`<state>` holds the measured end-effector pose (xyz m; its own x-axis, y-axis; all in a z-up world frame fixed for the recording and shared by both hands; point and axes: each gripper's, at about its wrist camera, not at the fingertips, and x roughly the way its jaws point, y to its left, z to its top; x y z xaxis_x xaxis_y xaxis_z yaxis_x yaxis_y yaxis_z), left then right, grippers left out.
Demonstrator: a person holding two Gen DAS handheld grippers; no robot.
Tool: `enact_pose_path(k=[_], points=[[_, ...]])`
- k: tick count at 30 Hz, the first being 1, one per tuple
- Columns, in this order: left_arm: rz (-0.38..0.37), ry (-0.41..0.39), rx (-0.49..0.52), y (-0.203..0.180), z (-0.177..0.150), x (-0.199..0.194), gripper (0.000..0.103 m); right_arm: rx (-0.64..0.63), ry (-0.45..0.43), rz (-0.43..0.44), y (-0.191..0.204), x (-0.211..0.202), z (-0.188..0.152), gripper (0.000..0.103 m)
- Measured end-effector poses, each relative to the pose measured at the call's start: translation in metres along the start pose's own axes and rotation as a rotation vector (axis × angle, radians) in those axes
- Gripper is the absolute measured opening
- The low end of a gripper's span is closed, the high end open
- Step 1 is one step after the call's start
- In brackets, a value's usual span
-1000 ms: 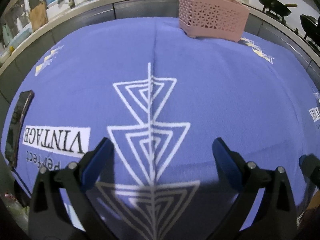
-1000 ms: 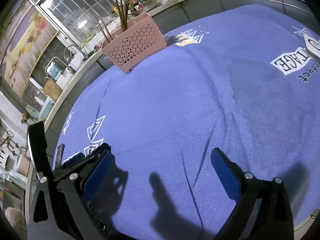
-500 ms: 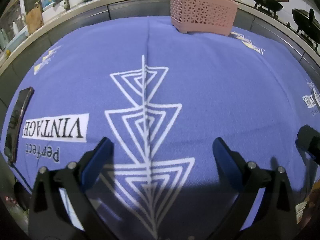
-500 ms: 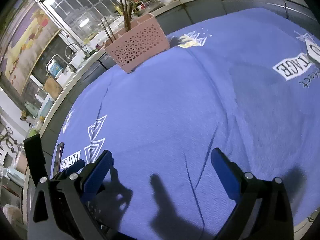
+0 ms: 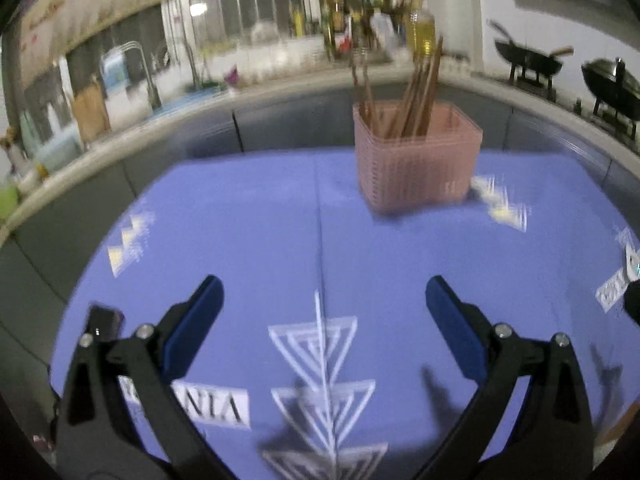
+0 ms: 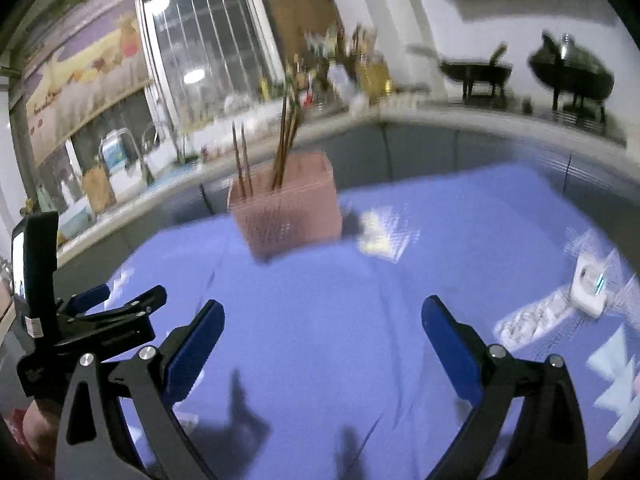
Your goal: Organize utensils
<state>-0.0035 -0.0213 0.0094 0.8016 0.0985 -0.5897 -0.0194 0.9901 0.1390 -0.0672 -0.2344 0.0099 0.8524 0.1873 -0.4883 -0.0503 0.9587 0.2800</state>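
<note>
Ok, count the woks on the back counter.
2. One wok stands on the counter behind the pink basket, the other wok further right. More may be hidden.

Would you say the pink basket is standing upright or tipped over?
Upright: the pink basket sits flat on the purple cloth, chopsticks sticking up from it.

Basket [image 5: 416,160]: pink perforated plastic, matt.
Chopsticks [image 5: 420,88]: brown wood.
Tablecloth [image 5: 280,240]: blue-violet woven cloth, matt, white print.
Fingers [image 5: 196,326]: blue pads, black plastic arms, metal screws.
Woks [image 6: 570,70]: dark metal.
</note>
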Motion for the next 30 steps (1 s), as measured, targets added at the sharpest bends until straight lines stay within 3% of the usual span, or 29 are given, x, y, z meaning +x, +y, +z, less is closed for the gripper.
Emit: enact_pose_path(k=[7, 14, 17, 24, 30], points=[[-0.012, -0.087, 0.008, -0.007, 0.039, -0.019, 0.097, 0.015, -0.161, -0.035, -0.013, -0.027, 0.042, 0.097], [0.049, -0.157, 0.019, -0.016, 0.06, -0.041, 0.097, 0.08, -0.272, -0.056, -0.033, -0.047, 0.063, 0.097], [0.071, -0.177, 0.019, -0.017, 0.06, -0.048, 0.097, 0.114, -0.273, -0.059, -0.042, -0.048, 0.062, 0.097], [0.027, -0.212, 0.008, -0.016, 0.057, -0.063, 0.097, 0.172, -0.232, -0.046, -0.052, -0.045, 0.055, 0.097], [0.041, -0.226, 0.002, -0.013, 0.056, -0.067, 0.097, 0.16, -0.236, -0.038, -0.048, -0.048, 0.052, 0.097]])
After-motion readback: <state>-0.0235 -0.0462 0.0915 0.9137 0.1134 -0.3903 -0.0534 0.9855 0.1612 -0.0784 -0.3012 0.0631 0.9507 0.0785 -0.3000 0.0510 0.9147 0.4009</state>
